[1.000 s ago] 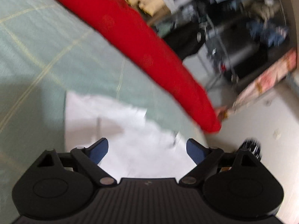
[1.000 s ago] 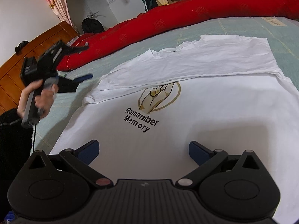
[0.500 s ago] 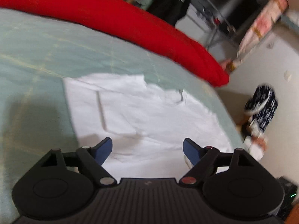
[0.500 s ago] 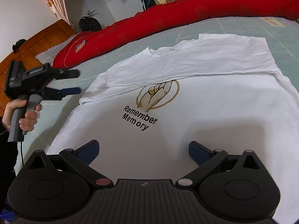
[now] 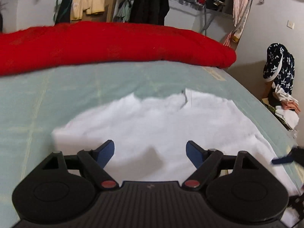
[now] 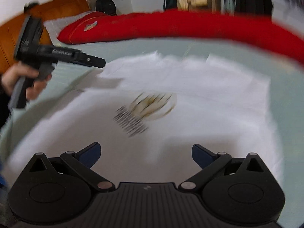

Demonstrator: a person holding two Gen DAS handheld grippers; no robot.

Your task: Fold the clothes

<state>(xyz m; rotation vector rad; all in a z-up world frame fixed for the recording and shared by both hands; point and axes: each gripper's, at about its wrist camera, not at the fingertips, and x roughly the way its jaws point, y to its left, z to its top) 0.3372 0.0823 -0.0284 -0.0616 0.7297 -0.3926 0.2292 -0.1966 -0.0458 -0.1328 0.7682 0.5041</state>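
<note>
A white T-shirt point(image 6: 190, 98) with a gold hand emblem and black lettering lies flat on the pale green bed sheet point(image 5: 57, 98), its far part folded over. The same T-shirt point(image 5: 161, 121) fills the middle of the left wrist view. My left gripper point(image 5: 150, 152) hovers open above the shirt's edge, nothing between its blue pads. In the right wrist view the left gripper point(image 6: 95, 61) shows side-on, held by a hand point(image 6: 22, 79) at the shirt's left. My right gripper point(image 6: 145, 152) is open over the shirt's near part, empty. The right wrist view is motion-blurred.
A long red duvet point(image 5: 114, 43) lies rolled along the bed's far side. A wooden headboard point(image 6: 47, 15) stands at the left. Clothes hang on racks point(image 5: 148, 1) behind the bed. A pile of garments point(image 5: 281, 87) sits off the bed's right edge.
The left gripper rolled level and rose, swinging over the shirt's left edge. The right gripper lifted and rolled; its view now blurs. Both stay open and empty.
</note>
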